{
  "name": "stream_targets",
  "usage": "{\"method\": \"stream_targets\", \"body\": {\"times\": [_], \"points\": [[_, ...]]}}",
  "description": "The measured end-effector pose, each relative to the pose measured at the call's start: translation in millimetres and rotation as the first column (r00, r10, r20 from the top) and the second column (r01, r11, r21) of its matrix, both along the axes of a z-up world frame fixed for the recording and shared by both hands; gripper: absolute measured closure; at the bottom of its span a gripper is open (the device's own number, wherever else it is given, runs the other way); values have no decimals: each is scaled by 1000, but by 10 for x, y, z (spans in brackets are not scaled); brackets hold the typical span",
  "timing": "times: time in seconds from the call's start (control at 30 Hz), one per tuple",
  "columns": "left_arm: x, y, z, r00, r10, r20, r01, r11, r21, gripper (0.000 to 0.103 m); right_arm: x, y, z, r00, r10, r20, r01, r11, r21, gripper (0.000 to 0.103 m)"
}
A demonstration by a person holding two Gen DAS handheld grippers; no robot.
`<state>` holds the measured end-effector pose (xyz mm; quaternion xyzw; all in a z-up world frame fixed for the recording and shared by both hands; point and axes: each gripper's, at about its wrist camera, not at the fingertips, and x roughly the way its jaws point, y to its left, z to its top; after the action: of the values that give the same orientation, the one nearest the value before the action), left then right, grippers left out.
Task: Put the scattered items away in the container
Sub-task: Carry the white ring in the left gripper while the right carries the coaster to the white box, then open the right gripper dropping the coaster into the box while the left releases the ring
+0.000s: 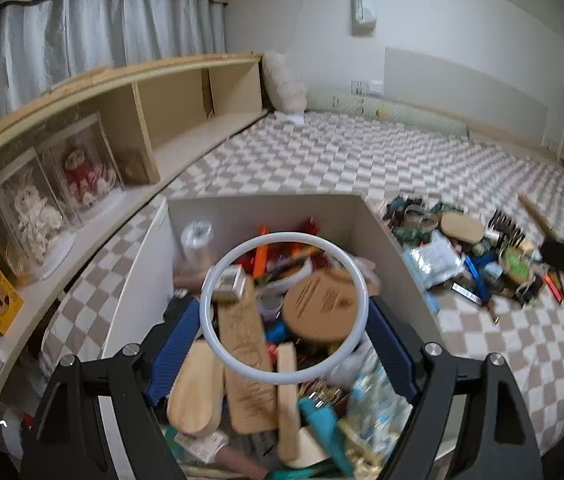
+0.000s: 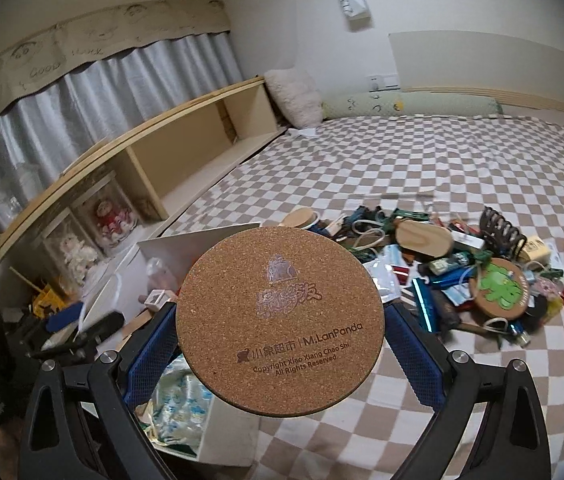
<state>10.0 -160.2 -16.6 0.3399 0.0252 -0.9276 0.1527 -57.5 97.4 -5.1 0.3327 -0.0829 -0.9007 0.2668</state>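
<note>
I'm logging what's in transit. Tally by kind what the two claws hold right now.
Ring: 1, in the left claw
Coaster: 1, in the right claw
Total: 2

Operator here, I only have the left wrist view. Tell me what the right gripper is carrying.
Observer: The right gripper is clamped on a round cork coaster, its blue pads on opposite edges.
Operator: Describe its face.
Observer: The printed side faces the camera, with a logo and the words M.LanPanda.
Operator: Say where it is relative to the box.
Observer: It is held above the white box, near the box's right-hand wall; the checkered blanket shows to its right.
Operator: Report what else like it is still out.
Observer: Another cork coaster with a green frog lies in the scattered pile on the blanket.
</note>
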Motion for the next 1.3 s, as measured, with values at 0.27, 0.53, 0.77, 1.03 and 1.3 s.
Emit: {"method": "stream_targets", "body": {"times": [0.27, 0.53, 0.77, 1.03, 1.3], "points": [[101, -202, -202, 999, 13, 49, -16, 999, 45, 19, -29, -259, -19, 999, 49, 11, -49, 998, 37, 3], [181, -353, -343, 995, 26, 96, -34, 996, 85, 19, -89, -519, -46, 995, 94, 17, -95, 993, 64, 3], [221, -380, -512, 989, 10, 146, -26, 994, 103, 19, -164, -808, -34, 989, 144, 21, -145, 986, 81, 3], [212, -396, -535, 987, -18, 159, -3, 991, 132, 15, -228, -1194, -63, 977, 211, 37, -214, 972, 101, 3], [220, -378, -530, 988, -33, 151, 13, 991, 136, 13, -309, -1577, -167, 959, 274, 77, -282, 951, 127, 3]]}}
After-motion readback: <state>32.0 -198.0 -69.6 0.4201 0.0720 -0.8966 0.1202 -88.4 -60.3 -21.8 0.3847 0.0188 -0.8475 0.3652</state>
